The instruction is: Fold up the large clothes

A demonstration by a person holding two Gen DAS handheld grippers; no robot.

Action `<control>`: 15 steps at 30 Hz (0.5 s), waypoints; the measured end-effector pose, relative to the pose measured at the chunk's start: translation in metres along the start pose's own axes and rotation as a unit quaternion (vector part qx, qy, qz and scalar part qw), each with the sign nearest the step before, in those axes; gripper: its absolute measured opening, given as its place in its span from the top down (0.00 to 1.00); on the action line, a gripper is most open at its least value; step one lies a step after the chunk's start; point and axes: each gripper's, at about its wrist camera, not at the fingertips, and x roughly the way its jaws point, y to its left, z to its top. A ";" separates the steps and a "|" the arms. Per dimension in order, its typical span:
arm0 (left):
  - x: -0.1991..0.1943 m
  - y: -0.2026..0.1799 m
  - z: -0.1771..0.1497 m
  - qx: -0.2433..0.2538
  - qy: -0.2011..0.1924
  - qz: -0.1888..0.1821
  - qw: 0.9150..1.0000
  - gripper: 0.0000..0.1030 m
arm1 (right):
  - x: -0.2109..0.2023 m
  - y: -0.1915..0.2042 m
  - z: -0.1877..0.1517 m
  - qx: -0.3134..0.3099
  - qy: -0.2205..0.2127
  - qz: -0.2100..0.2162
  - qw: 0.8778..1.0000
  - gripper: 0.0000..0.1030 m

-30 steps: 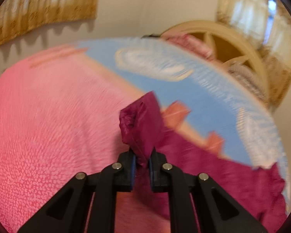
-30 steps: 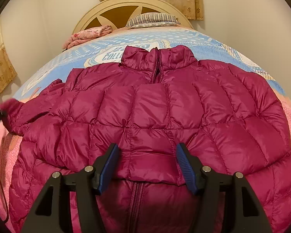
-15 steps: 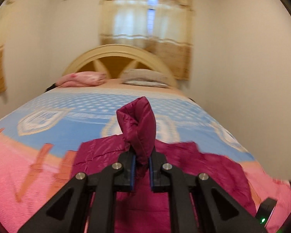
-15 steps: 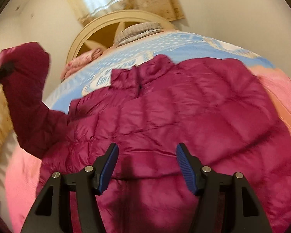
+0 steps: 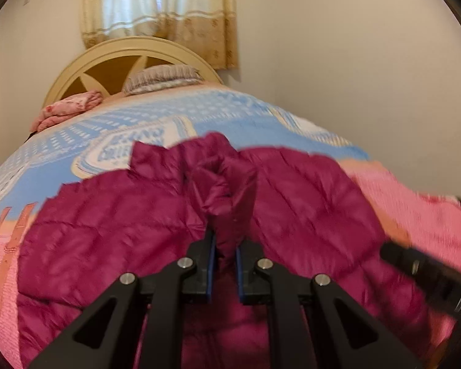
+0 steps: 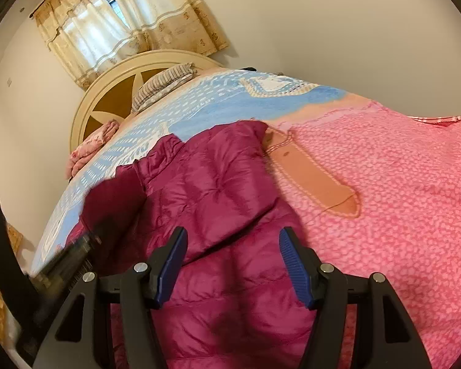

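A magenta quilted puffer jacket [image 5: 113, 233] lies spread on the bed, collar toward the headboard; it also shows in the right wrist view [image 6: 218, 203]. My left gripper [image 5: 224, 258] is shut on the jacket's sleeve cuff [image 5: 227, 184] and holds it up over the middle of the jacket. My right gripper [image 6: 233, 258] is open and empty, just above the jacket's right side near its edge. The left gripper shows blurred at the left of the right wrist view [image 6: 73, 255]. The right gripper shows blurred at the right of the left wrist view [image 5: 427, 273].
The bed has a pink and blue blanket [image 6: 384, 184]. A cream headboard [image 5: 113, 55], a striped pillow [image 5: 163, 77] and a folded pink cloth [image 5: 67, 110] are at the far end. A wall [image 5: 353, 61] runs along the bed's right side.
My left gripper has carried the sleeve cuff from the bed's left side up and over the jacket's middle. My right gripper has swung toward the jacket's right edge, still open.
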 end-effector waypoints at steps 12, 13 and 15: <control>-0.072 0.039 -0.040 -0.026 0.029 -0.015 0.999 0.00 | -0.018 0.003 0.023 0.050 -0.014 0.069 0.996 0.21; -0.074 0.050 -0.044 -0.040 0.031 0.004 0.999 0.00 | -0.017 0.012 0.024 0.046 -0.010 0.088 0.995 0.21; -0.079 0.072 -0.048 -0.069 0.044 0.046 0.996 0.00 | -0.006 0.034 0.023 0.019 0.009 0.120 0.993 0.20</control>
